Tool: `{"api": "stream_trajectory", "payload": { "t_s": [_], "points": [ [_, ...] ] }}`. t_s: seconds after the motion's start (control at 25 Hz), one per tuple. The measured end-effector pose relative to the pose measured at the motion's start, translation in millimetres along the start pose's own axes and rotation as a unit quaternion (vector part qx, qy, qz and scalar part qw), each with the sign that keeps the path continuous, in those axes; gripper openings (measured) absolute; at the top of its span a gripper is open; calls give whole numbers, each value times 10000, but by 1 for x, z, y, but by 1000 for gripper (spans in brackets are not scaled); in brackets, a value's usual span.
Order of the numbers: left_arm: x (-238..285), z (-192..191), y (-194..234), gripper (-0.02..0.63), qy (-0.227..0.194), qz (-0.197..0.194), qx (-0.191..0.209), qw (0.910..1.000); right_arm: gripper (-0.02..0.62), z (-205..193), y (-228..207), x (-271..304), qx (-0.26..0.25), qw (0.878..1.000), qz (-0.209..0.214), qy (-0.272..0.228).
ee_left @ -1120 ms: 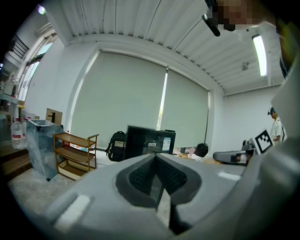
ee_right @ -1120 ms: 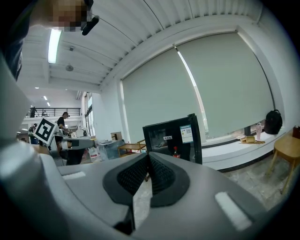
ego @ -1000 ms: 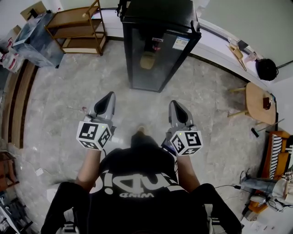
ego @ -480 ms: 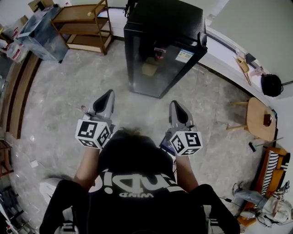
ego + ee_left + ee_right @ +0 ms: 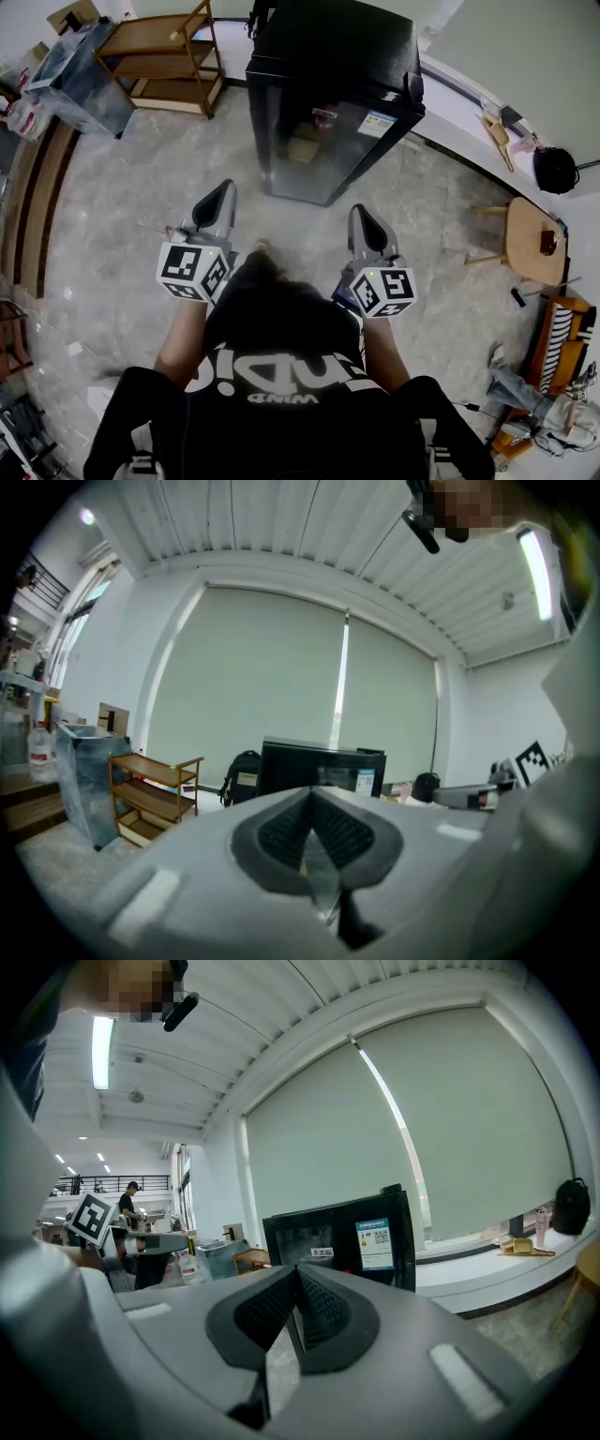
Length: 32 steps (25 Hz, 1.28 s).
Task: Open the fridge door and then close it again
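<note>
Black fridge (image 5: 330, 94) ahead, glass door (image 5: 319, 141) closed

Left tongs (image 5: 225, 189) and right tongs (image 5: 360, 212) side by side, both pinched together, nothing between them. Fridge stands on the floor straight beyond the tips, well apart from both. Wooden shelf rack (image 5: 167, 54) ahead-left of the left tongs. Round wooden stool (image 5: 531, 225) off to the right of the right tongs.
</note>
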<state>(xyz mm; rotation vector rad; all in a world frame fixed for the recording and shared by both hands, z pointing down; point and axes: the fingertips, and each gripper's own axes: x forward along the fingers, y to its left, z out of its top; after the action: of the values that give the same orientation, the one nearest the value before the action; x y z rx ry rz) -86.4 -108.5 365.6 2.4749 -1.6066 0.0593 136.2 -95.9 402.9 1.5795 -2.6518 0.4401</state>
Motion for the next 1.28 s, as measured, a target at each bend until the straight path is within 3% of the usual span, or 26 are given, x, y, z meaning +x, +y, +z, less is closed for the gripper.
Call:
{"api": "stream_trajectory", "payload": {
  "t_s": [0.6,0.92,1.28],
  "points": [
    [54,2,37,6,73,-122,15,9999,-2,14,-4,64,-56,10000,-65,-23],
    [67,-6,48,93,240,-280,-121,9992,-2,15,0,86,-48,10000,-16,16],
    [80,-18,54,271,252,-427,-253,9985,-2,14,-7,97,-68,9999,-59,68]
  ]
}}
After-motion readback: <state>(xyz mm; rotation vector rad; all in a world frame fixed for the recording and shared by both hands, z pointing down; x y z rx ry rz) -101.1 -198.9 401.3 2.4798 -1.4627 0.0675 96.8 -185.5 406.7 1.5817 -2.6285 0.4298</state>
